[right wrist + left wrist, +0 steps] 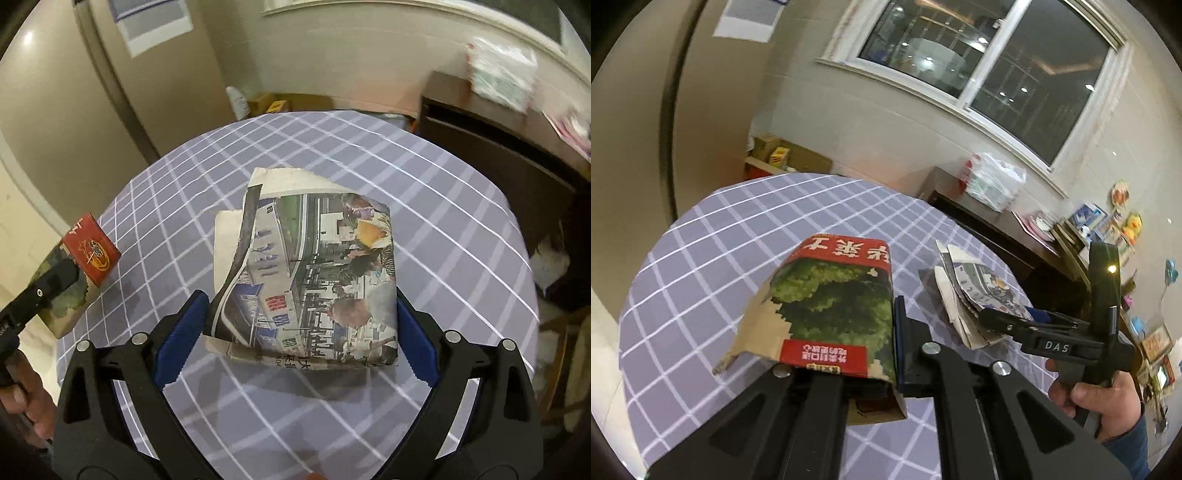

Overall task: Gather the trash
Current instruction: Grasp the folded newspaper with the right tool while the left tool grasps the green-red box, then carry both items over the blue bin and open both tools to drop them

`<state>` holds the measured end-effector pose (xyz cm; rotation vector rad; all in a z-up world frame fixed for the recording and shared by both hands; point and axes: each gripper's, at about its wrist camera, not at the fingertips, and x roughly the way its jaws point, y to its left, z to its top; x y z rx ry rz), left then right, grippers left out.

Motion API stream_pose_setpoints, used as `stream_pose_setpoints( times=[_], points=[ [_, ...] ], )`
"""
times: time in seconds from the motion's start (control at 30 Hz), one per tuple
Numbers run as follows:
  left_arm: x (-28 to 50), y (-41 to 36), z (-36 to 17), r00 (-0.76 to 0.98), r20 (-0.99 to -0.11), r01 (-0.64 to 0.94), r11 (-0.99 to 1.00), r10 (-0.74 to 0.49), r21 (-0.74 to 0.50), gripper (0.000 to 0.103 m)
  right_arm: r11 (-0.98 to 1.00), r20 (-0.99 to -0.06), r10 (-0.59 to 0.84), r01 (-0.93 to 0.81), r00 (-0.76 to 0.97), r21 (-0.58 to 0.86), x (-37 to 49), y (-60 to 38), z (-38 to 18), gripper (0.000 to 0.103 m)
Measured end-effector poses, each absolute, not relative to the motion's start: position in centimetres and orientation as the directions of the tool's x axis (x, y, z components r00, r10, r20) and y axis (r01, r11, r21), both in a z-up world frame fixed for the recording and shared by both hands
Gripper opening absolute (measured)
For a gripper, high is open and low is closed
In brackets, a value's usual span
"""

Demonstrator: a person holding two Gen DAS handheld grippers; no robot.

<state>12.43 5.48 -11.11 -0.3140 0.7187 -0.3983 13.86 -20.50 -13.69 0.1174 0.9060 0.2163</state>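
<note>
Above the round table with its grey checked cloth, you are holding one piece of trash in each gripper. Your left gripper is pinching the torn red and green paper bag, its fingers drawn together on the bag's lower edge, and the bag is hanging clear of the cloth on the table's left side as the right wrist camera shows it. Your right gripper is clamping the folded newspaper between its blue pads, one pad pressing on each side of the bundle, and the newspaper is riding over the middle of the table with its shadow lying on the cloth beneath it. Your right hand is gripping the handle off the table's right edge, near the dark wooden cabinet that is standing beyond the table, under the window. A white plastic bag is sitting on top of that cabinet.
</note>
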Motion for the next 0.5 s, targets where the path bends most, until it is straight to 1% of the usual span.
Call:
stream_pose_setpoints(
  times=[0.27,0.5],
  points=[
    [12.5,-1.1,-10.6,0.626,-0.582,0.346,0.854,-0.519,-0.388,0.003,0.971,-0.746,0.207,-0.037,0.634,0.238,10.8,-27.6,-13.7,0.093],
    [12.3,-8.4,-9.8,0.562,-0.584,0.461,0.808,-0.586,-0.367,0.003,0.946,-0.707,0.186,0.071,0.683,0.317,7.7,-34.7,-13.4,0.093]
  ],
)
